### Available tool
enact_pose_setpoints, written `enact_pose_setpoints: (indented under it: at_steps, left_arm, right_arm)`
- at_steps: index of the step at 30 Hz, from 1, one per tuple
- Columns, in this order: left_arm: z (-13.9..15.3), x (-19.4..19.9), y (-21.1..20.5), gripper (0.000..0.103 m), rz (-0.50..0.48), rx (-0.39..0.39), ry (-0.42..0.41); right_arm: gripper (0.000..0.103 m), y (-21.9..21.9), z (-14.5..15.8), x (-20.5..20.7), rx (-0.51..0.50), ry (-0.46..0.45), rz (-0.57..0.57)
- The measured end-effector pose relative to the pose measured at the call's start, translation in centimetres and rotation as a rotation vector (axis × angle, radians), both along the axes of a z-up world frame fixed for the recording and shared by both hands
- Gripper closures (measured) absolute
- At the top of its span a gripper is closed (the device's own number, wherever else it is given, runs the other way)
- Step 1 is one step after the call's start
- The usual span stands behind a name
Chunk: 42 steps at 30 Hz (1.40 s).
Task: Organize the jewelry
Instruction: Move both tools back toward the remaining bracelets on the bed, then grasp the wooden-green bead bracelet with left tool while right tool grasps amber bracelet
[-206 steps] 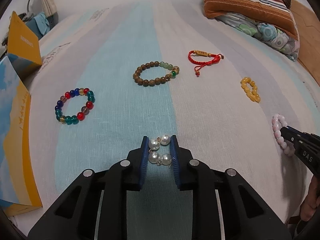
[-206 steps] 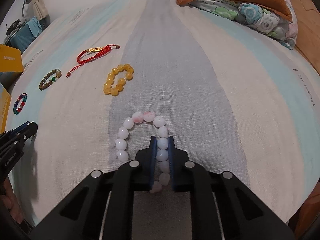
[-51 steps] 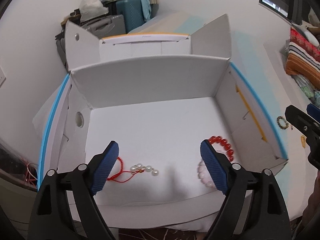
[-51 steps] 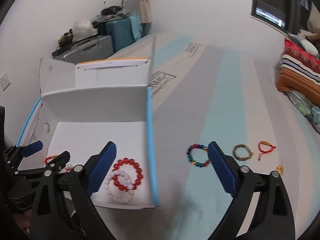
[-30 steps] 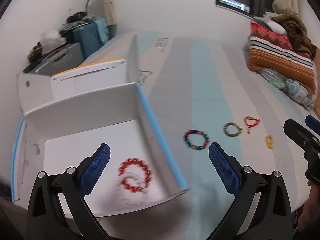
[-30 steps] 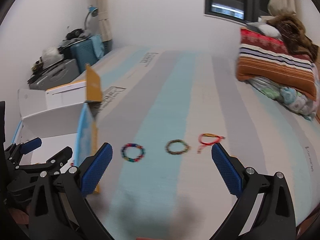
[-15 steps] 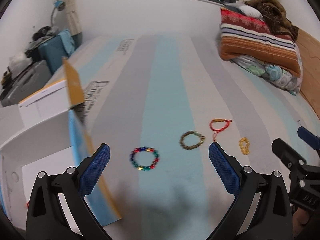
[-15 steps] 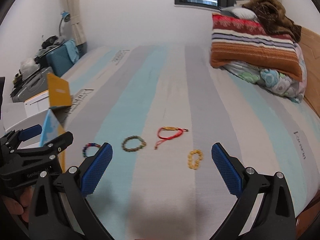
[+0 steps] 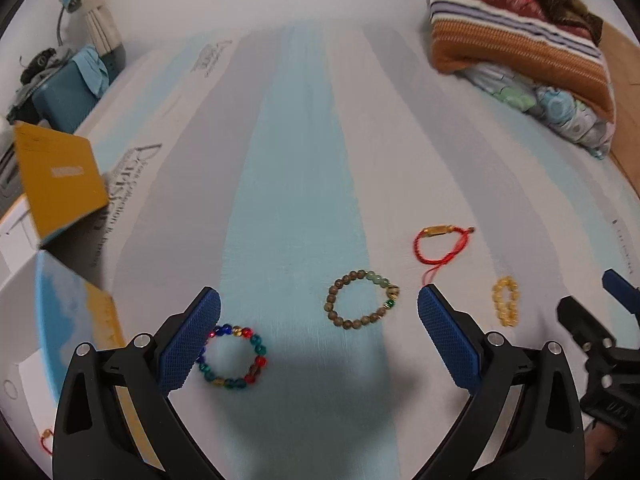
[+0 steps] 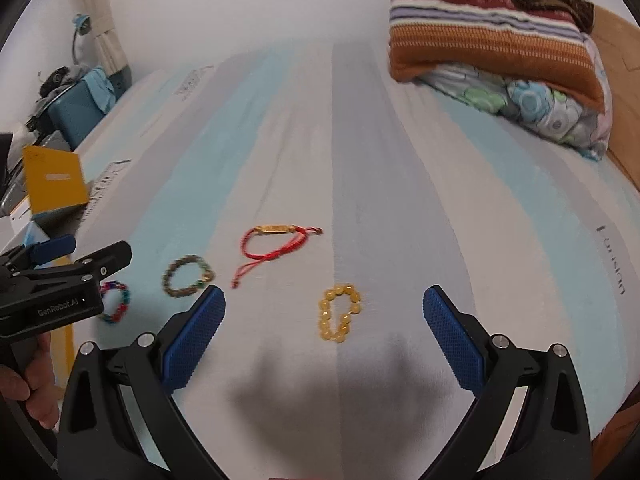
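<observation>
Both grippers hang over the striped bedsheet (image 9: 296, 140) with their blue-padded jaws spread wide and nothing between them. The left gripper (image 9: 319, 335) is above the two leftmost bracelets; the right gripper (image 10: 324, 334) is above the yellow one.

Four pieces of jewelry lie in a loose row on the sheet, each apart from the others. The multicolored bead bracelet (image 9: 233, 357) sits on the pale blue stripe, its left edge hidden behind the left gripper's left pad. The brown bead bracelet (image 9: 363, 299), with a few green beads, lies just to its right. Beyond that is the red cord bracelet (image 9: 439, 244) with a gold bar; marks on the bar are too small to read. The yellow bead bracelet (image 10: 339, 317) lies nearest the right gripper.

From the right wrist view the left gripper's body covers part of the multicolored bracelet, and white lettering on it reads "GenRobot.AI". A hand (image 10: 30, 390) holding it is cut off at the frame edge.

An open cardboard box (image 9: 60, 184) with yellow flaps stands at the left edge, mostly cropped; its label is blurred. Grey printed text on the sheet is unreadable. Folded blankets (image 10: 492, 36) are stacked at the far right.
</observation>
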<state>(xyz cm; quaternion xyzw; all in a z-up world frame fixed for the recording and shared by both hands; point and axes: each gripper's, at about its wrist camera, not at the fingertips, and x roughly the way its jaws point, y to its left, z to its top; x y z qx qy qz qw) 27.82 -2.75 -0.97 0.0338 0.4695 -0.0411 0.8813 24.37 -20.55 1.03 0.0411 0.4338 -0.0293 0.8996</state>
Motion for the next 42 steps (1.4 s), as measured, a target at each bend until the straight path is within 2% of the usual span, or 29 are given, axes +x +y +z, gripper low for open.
enact_pose_setpoints:
  at_steps: [6, 10, 12, 19, 24, 34, 39, 41, 42]
  left_arm:
    - [-3.3, 3.1, 0.6, 0.007, 0.005, 0.012, 0.052]
    - [-5.5, 4.6, 1.0, 0.016, 0.007, 0.004, 0.106]
    - [-6.3, 5.0, 1.1, 0.016, 0.002, -0.003, 0.123]
    - [-8.4, 5.9, 0.9, 0.020, -0.020, -0.011, 0.183]
    - [-9.0, 6.0, 0.9, 0.023, -0.016, -0.006, 0.200]
    - [-9.1, 5.7, 0.8, 0.050, -0.023, -0.004, 0.198]
    - [-9.1, 5.6, 0.7, 0.066, -0.013, -0.008, 0.202]
    - [-9.0, 5.7, 0.6, 0.080, -0.014, -0.013, 0.205]
    - [-8.9, 5.7, 0.6, 0.084, -0.018, -0.017, 0.207]
  right_arm:
    - [0.008, -1.5, -3.1, 2.6, -0.003, 0.058, -0.019]
    - [0.012, -2.0, -5.2, 3.9, -0.002, 0.094, -0.023]
    - [0.014, -2.2, -6.0, 4.1, 0.001, 0.109, -0.026]
    - [0.028, -2.8, -8.0, 5.1, 0.025, 0.172, -0.034]
    - [0.044, -3.2, -8.9, 5.8, 0.056, 0.222, -0.043]
    - [0.068, -3.6, -9.4, 6.0, 0.108, 0.256, -0.056]
    - [0.068, -3.5, -9.3, 6.0, 0.118, 0.265, -0.058]
    - [0.068, -3.5, -9.3, 6.0, 0.126, 0.269, -0.062]
    - [0.068, -3.6, -9.4, 6.0, 0.130, 0.270, -0.064]
